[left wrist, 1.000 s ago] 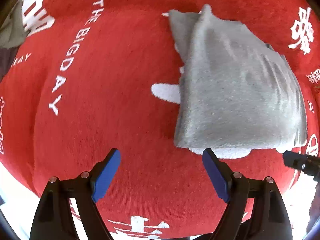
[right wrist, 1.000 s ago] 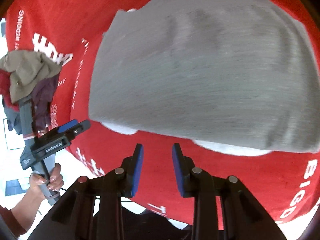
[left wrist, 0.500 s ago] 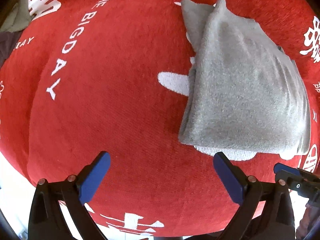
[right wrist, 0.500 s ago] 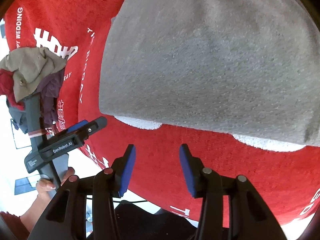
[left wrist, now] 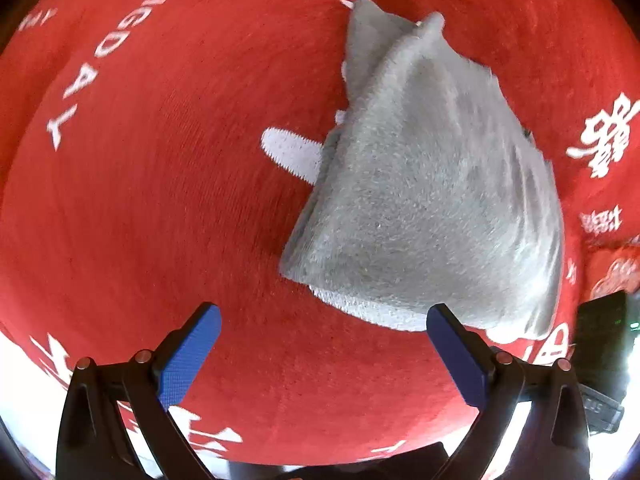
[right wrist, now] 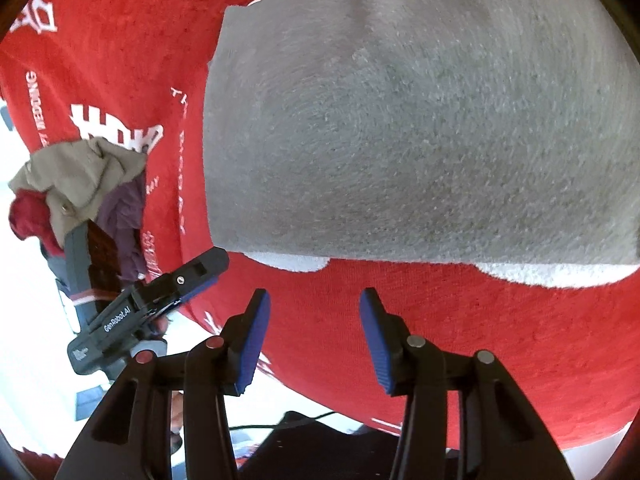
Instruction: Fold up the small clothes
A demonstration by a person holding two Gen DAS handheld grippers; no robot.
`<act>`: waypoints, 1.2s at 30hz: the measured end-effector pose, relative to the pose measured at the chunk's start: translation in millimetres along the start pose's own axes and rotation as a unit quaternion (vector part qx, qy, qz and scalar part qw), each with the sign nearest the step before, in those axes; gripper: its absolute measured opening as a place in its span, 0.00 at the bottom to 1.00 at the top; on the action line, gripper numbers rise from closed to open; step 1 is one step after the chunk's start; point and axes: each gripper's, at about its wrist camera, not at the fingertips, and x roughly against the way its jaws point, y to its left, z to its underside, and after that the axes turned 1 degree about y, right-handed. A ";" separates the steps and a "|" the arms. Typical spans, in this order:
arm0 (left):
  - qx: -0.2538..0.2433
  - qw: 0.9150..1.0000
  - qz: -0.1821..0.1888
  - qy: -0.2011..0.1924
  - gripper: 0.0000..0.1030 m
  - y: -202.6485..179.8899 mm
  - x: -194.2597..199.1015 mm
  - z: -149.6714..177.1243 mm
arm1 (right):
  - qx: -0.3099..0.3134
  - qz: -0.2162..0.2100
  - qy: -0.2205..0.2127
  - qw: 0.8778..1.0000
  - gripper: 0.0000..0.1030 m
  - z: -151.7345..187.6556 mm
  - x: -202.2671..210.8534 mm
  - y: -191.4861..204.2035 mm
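Observation:
A folded grey garment (left wrist: pixel 432 200) lies on the red cloth with white lettering (left wrist: pixel 160 200); it fills most of the right wrist view (right wrist: pixel 420 128). My left gripper (left wrist: pixel 324 344) is wide open and empty, just short of the garment's near left corner. My right gripper (right wrist: pixel 314 328) is open and empty, just short of the garment's near edge. The left gripper also shows at the lower left of the right wrist view (right wrist: pixel 160 300).
A heap of unfolded clothes (right wrist: pixel 84 188), olive, dark red and purple, sits at the left edge of the red cloth. The cloth's front edge (right wrist: pixel 360 412) runs close under the right gripper. A dark device (left wrist: pixel 604 340) shows at the right of the left wrist view.
The right gripper's jaws have opened from nearly shut and it has moved closer to the garment. The left gripper has opened wider and swung towards the garment's near corner.

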 end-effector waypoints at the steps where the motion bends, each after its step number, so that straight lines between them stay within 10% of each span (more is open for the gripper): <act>1: 0.009 1.000 0.012 0.001 1.00 5.0 1.3 0.7 | -0.008 -0.011 -0.001 1.000 0.49 -0.4 -1.2 -2.1; 9: 0.050 0.996 0.067 0.006 1.00 2.1 -12.6 -0.6 | -0.123 -0.103 -0.051 0.986 0.47 -14.5 -18.9 -25.8; 11: 0.057 0.995 0.085 0.004 1.00 -0.9 -12.9 -1.2 | -0.135 -0.098 -0.069 0.984 0.17 -17.3 -17.2 -26.7; 19: 0.067 0.985 0.156 -0.036 1.00 -42.2 -17.0 -20.7 | -0.028 -0.095 -0.091 0.991 0.09 -25.8 22.6 8.6; 36: 0.000 0.998 0.038 -0.048 1.00 -84.9 -52.0 -44.7 | 0.025 -0.041 -0.048 0.998 0.08 -18.3 0.0 5.5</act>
